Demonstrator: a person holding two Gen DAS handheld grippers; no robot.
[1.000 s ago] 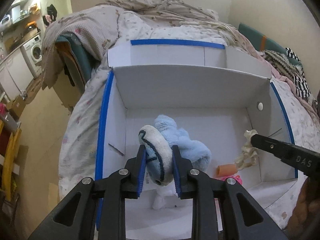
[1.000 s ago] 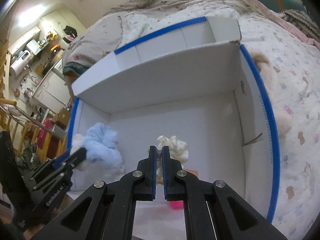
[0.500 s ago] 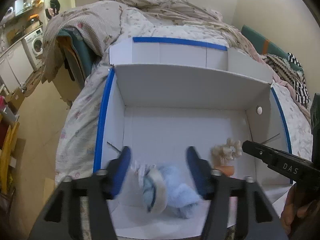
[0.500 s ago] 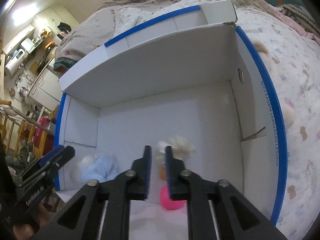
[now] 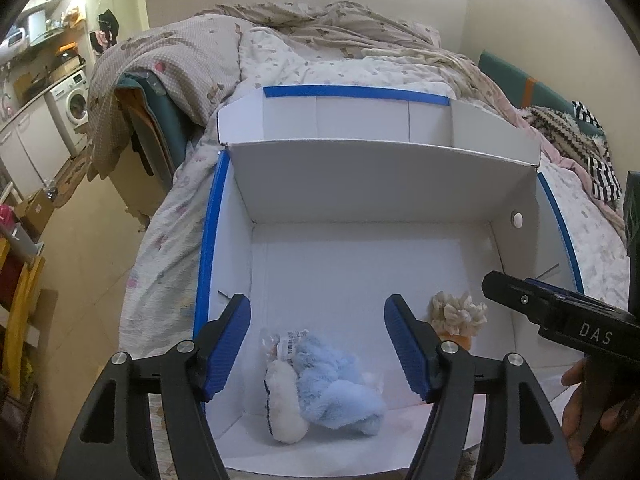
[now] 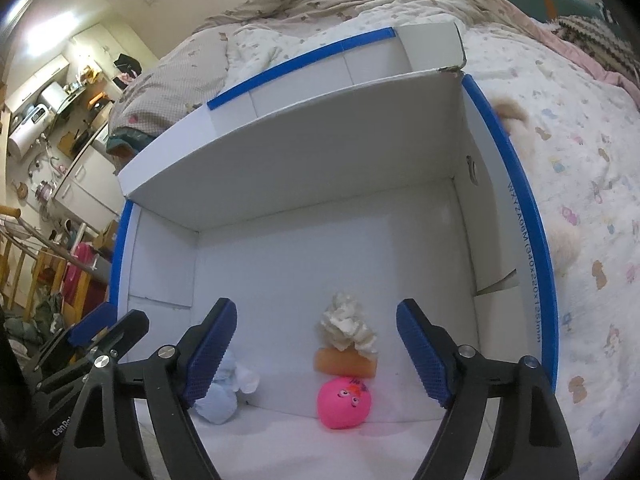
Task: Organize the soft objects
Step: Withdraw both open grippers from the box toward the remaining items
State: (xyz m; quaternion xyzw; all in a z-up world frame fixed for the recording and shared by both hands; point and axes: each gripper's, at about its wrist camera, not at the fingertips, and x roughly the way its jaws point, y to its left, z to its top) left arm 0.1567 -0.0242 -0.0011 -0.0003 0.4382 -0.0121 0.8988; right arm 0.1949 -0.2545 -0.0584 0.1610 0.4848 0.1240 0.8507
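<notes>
A white cardboard box (image 5: 380, 184) with blue-taped edges lies on the bed; it also shows in the right wrist view (image 6: 320, 136). A light-blue and white plush toy (image 5: 320, 392) lies on the box floor near its front left, also seen in the right wrist view (image 6: 224, 392). A cream fluffy toy on an orange base (image 6: 348, 340) and a pink ball with a face (image 6: 344, 400) lie at the front right. My left gripper (image 5: 318, 344) is open and empty above the plush. My right gripper (image 6: 316, 348) is open and empty above the cream toy.
The bed (image 5: 320, 52) carries a rumpled patterned quilt behind the box. A beige plush (image 6: 564, 240) lies on the quilt right of the box. Striped and knitted fabrics (image 5: 580, 140) lie at the right. Floor, a washing machine (image 5: 74, 100) and shelves are at the left.
My left gripper opened and let go of the blue plush, which dropped onto the box floor. My right gripper opened and released the cream toy. Both grippers drew back a little.
</notes>
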